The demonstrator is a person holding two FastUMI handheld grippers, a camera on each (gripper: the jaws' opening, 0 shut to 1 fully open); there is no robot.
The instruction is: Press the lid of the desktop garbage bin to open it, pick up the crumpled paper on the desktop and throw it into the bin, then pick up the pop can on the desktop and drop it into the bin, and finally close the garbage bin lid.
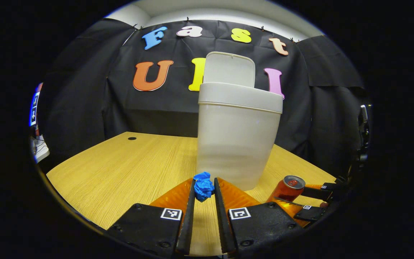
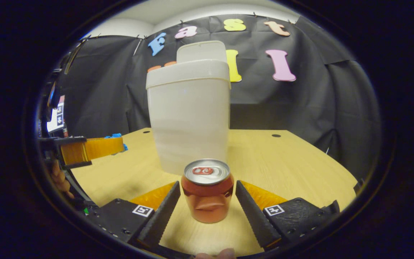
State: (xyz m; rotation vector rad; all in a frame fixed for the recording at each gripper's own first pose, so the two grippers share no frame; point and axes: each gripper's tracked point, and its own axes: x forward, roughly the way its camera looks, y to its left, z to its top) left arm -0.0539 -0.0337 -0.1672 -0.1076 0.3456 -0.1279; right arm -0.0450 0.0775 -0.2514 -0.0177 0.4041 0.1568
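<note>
Two grippers work a pale wooden worktop (image 1: 120, 165) where the tall off-white plastic bin (image 1: 237, 140) stands mid-table, lid (image 1: 229, 68) up. The left gripper (image 1: 204, 190) has its fingers closed on the blue crumpled paper (image 1: 203, 186); a light pinch could let it slip short of the rim. The right gripper (image 2: 207, 199) sits open around the dented red pop can (image 2: 207, 192), which may tip; no legible writing.
</note>
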